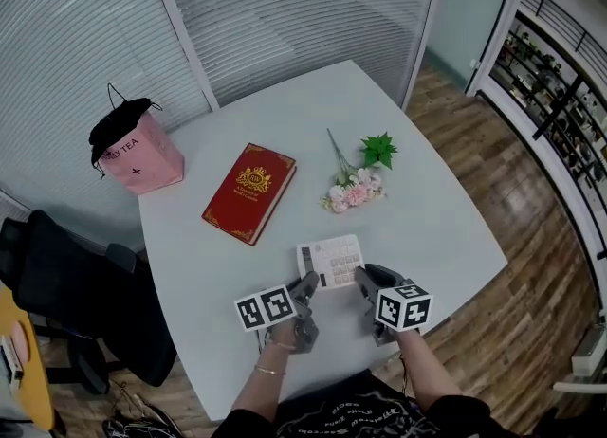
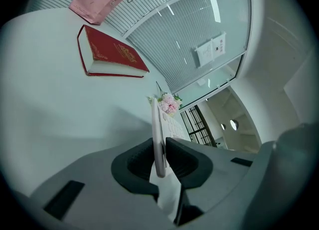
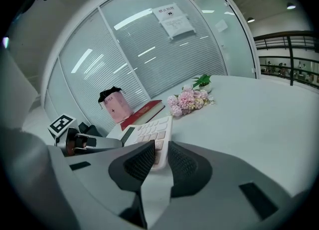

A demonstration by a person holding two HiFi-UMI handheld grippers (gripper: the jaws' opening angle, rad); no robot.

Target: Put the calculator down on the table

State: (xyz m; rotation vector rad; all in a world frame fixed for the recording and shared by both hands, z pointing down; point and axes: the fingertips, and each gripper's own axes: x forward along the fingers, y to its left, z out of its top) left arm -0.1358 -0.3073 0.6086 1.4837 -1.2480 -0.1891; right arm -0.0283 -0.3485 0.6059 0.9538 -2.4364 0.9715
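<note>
A white calculator [image 1: 331, 262] with pale keys hangs just above the near part of the white table [image 1: 427, 228], held by both grippers. My left gripper [image 1: 307, 286] is shut on its left end, and in the left gripper view the calculator [image 2: 158, 134] shows edge-on between the pads. My right gripper [image 1: 364, 281] is shut on its right end. In the right gripper view the keypad [image 3: 152, 128] faces up between the jaws, with the left gripper [image 3: 82, 142] beyond it.
A red book [image 1: 249, 191] lies at the table's middle left. A pink tea bag [image 1: 137, 152] stands at the far left corner. Pink artificial flowers [image 1: 356, 185] lie right of the book. A black chair [image 1: 85, 294] is at the left edge.
</note>
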